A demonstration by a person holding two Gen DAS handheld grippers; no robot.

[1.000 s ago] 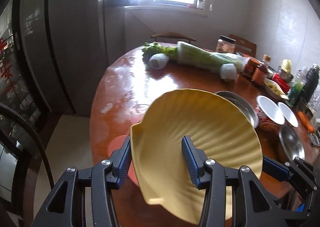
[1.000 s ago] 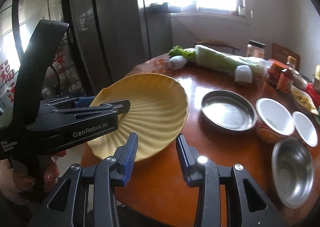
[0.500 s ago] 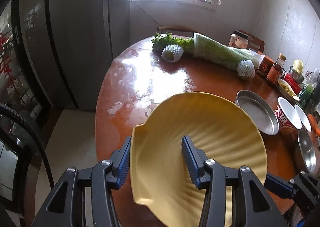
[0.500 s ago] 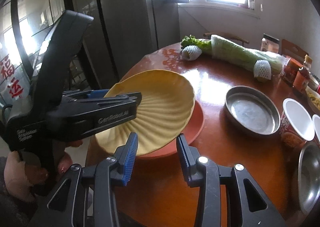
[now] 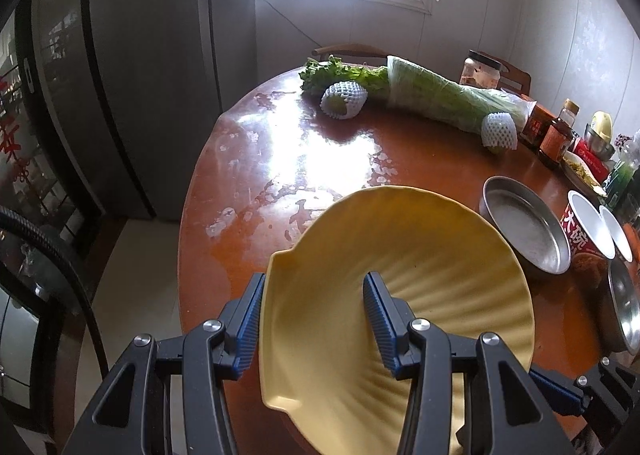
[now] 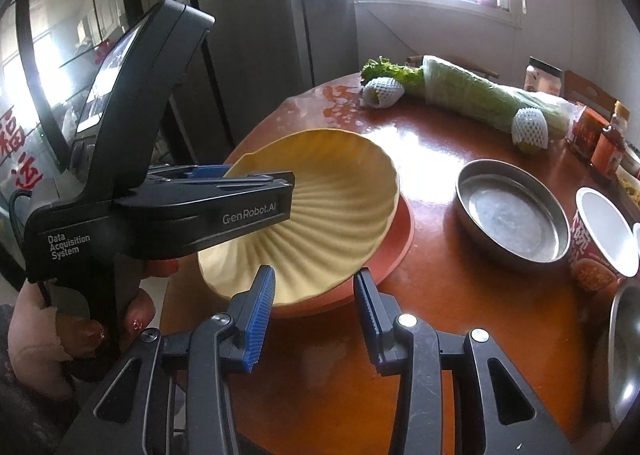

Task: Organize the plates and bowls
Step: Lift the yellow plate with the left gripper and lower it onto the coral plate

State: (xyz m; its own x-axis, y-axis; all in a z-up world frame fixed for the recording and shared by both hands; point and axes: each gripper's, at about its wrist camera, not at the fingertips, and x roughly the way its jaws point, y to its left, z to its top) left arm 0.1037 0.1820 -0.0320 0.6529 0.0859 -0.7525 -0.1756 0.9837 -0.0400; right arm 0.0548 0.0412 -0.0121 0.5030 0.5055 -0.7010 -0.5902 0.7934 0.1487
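A yellow shell-shaped plate [image 5: 420, 275] is tilted, its rim clamped by my left gripper [image 5: 314, 279], one finger outside the rim and one inside the dish. In the right wrist view the yellow plate [image 6: 340, 207] sits low over an orange-red plate [image 6: 400, 239] on the table's near left part; whether they touch is hidden. My right gripper [image 6: 312, 291] hovers just in front of both plates, fingers apart, with nothing between them. A hand [image 6: 36, 335] grips the left gripper's handle.
A steel pan [image 6: 512, 211] lies right of the plates, then a red paper bowl [image 6: 604, 235] and a steel bowl [image 6: 628, 347]. Wrapped cabbage [image 5: 448, 95], netted fruit [image 5: 344, 99] and jars [image 5: 556, 131] line the far side. A dark fridge [image 5: 120, 95] stands left of the round table [image 5: 248, 183].
Both grippers have moved forward and down over the table. The yellow plate has sunk with the left gripper onto the area of the orange-red plate, which now shows beneath it.
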